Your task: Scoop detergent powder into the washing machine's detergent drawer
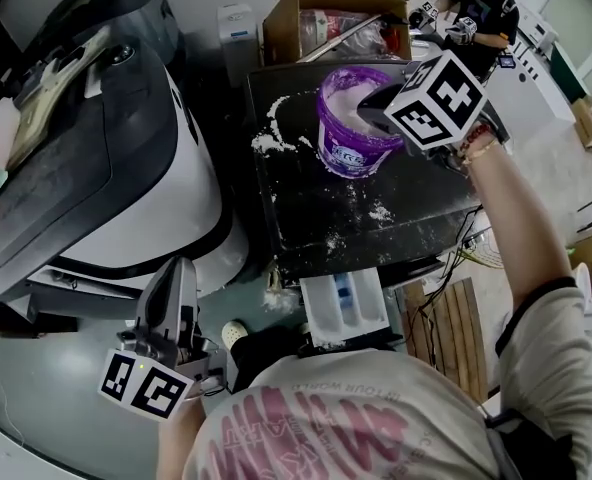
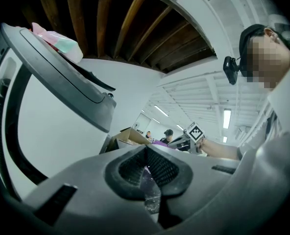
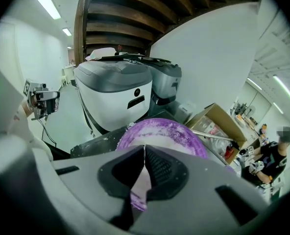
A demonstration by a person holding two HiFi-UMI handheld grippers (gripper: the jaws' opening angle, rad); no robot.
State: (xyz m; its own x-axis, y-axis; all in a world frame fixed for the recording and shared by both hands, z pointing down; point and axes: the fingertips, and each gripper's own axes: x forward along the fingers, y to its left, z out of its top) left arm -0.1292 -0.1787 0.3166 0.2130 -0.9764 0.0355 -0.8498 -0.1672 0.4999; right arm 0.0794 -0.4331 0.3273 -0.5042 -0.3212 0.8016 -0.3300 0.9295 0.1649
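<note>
Right tool [image 3: 144, 153] clenched shut above a round purple plastic tub [image 1: 348, 156] of grainy white powder [image 1: 341, 106]; left tool [image 2: 146, 158] clenched too.

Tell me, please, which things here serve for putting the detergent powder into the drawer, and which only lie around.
For the job: purple plastic tub of white powder; white plastic detergent drawer; white washing machine with dark grey lid.

Just lying about: brown cardboard box behind the black table; wooden slatted pallet on the floor; white powder spilled on the table.
</note>
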